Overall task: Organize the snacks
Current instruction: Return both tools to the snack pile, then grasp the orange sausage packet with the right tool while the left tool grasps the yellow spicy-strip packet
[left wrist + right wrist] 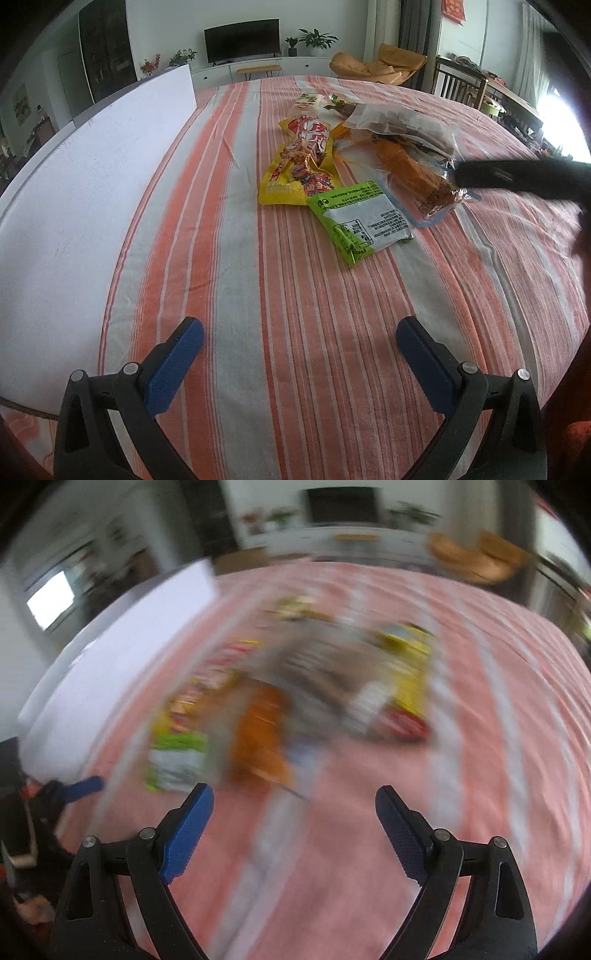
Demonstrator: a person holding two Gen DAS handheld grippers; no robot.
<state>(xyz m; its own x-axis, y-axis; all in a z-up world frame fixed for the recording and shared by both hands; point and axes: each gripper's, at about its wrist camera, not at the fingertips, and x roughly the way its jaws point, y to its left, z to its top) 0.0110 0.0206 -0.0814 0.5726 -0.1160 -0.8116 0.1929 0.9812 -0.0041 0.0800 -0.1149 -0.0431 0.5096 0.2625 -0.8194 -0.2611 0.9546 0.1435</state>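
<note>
Left view is sharp: on the striped cloth of the bench point(258, 295) a crinkly yellow packet point(295, 158), a flat green packet point(360, 225) and a long orange packet point(413, 173) in clear film lie together toward the far right corner. Right view is smeared, yet adds a yellow-and-red pack point(410, 679) beyond them. Left tool point(299, 347) hovers spread, empty. Right tool point(295, 805) tilts down, released, holding nothing.

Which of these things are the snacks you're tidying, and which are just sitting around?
Snacks to tidy: yellow packet, green packet, orange packet, clear bag.

Just around: white board, striped cloth, television, plants, armchair.
</note>
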